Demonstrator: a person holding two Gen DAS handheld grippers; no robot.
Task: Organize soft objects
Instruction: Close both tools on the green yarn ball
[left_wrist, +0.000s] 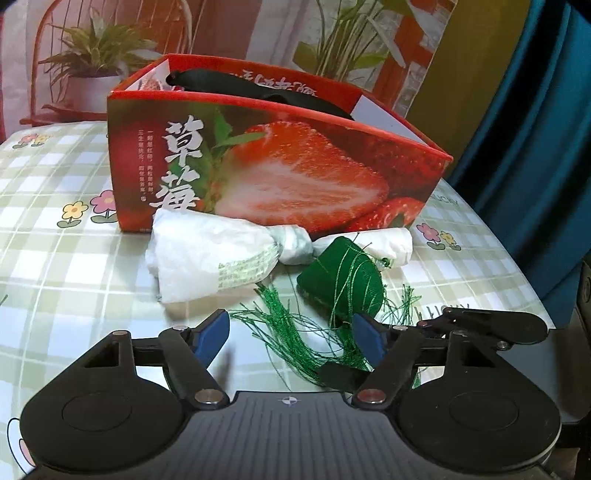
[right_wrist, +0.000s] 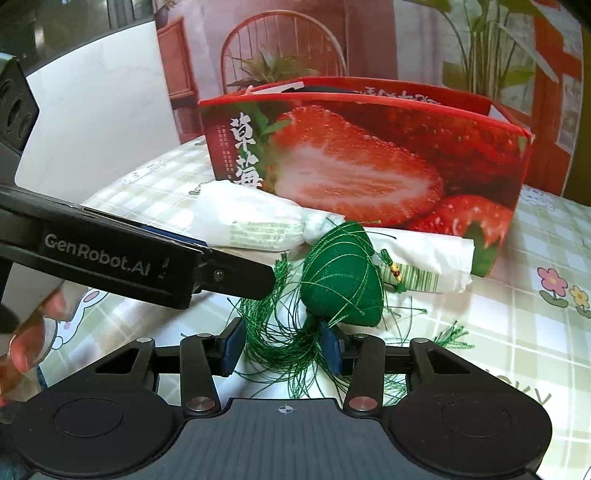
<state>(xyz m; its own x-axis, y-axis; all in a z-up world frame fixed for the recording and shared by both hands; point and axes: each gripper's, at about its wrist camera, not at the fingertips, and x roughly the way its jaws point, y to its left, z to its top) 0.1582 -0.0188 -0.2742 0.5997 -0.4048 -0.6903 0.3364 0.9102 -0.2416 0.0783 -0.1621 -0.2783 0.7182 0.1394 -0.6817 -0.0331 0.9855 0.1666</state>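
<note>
A green wrapped sachet (left_wrist: 343, 284) (right_wrist: 340, 284) with a long green thread tassel (left_wrist: 284, 332) (right_wrist: 284, 354) lies on the tablecloth in front of a red strawberry box (left_wrist: 277, 166) (right_wrist: 369, 162). A knotted white plastic bag (left_wrist: 207, 254) (right_wrist: 255, 221) lies behind it against the box. My left gripper (left_wrist: 291, 338) is open with loose tassel threads between its blue pads. My right gripper (right_wrist: 282, 349) stands partly open around the tassel's root, with its right pad touching the threads just below the sachet. One finger (right_wrist: 236, 275) of the left gripper reaches in from the left.
A black soft item (left_wrist: 258, 83) lies inside the open box. The table wears a checked cloth with flowers (left_wrist: 74, 210). A blue curtain (left_wrist: 535, 147) hangs at the right. A white panel (right_wrist: 92, 129) and a person's hand (right_wrist: 26, 343) are at the left.
</note>
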